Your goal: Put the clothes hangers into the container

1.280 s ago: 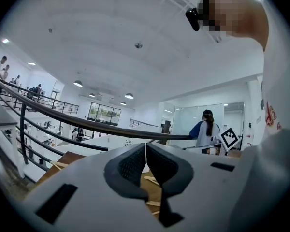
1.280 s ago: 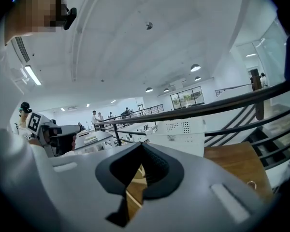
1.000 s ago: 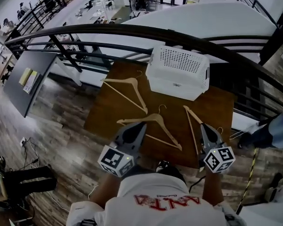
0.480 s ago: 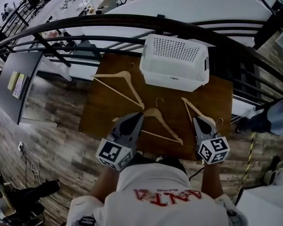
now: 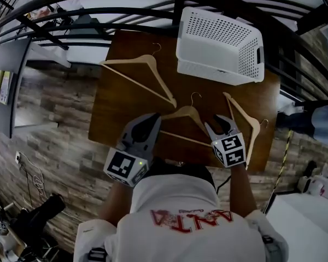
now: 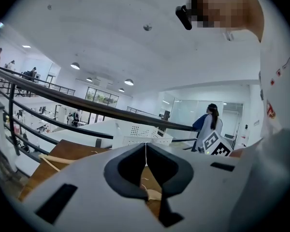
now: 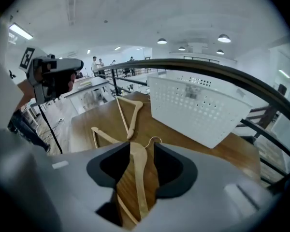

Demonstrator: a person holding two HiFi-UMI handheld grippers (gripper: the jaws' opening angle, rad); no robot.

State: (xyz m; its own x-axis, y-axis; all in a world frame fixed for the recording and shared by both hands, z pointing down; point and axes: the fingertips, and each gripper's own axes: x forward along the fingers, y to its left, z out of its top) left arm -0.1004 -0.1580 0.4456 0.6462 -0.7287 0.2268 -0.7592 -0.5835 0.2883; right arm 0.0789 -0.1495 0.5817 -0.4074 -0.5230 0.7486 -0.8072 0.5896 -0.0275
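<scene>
Three wooden hangers lie on the brown table (image 5: 112, 119): one at the left (image 5: 145, 78), one in the middle (image 5: 187, 115), one at the right (image 5: 245, 123). The white perforated container (image 5: 218, 45) stands at the far right of the table. My right gripper (image 5: 218, 124) hovers at the middle hanger's right arm; its jaws are opening, and in the right gripper view that hanger (image 7: 137, 173) lies between them (image 7: 137, 151), not pressed. My left gripper (image 5: 151, 118) is shut and empty over the hanger's left end; its jaws (image 6: 146, 151) meet in a thin line.
A black curved railing (image 5: 98, 4) runs behind the table and container. The wood floor drops away to the left. In the left gripper view a person (image 6: 208, 124) stands beyond the container (image 6: 140, 134), and the right gripper's marker cube (image 6: 215, 144) shows.
My right gripper has moved left from the right hanger to the middle hanger, and its jaws have parted. The head view has tipped forward over the table. The left gripper stays at the middle hanger's left end.
</scene>
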